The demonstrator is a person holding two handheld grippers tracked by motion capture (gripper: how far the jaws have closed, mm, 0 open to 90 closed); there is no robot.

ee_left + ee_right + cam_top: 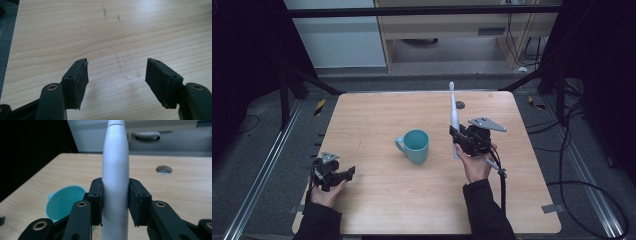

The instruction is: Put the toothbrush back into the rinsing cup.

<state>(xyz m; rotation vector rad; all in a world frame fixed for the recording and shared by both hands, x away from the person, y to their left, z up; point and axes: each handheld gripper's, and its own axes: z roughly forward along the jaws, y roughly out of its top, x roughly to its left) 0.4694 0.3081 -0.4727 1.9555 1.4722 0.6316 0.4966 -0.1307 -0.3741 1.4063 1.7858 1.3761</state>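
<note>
- Toothbrush first: a long white electric toothbrush (454, 112) stands nearly upright in the right gripper (457, 137), brush head at the top, above the light wooden worktop (377, 200).
- Right gripper view gives the grip plainly: both black jaws press against the smooth white handle (115, 182), one on each side, partly closed to the width of the handle.
- Teal ceramic mug (414, 145) sits upright near the middle of the worktop, handle to the left in the high view, just left of the right gripper and apart from it.
- Left gripper (339, 176) rests low near the worktop's front left corner, its jaws wide apart with bare wood between them.
- Round hole (460, 104) shows in the worktop behind the toothbrush.
</note>
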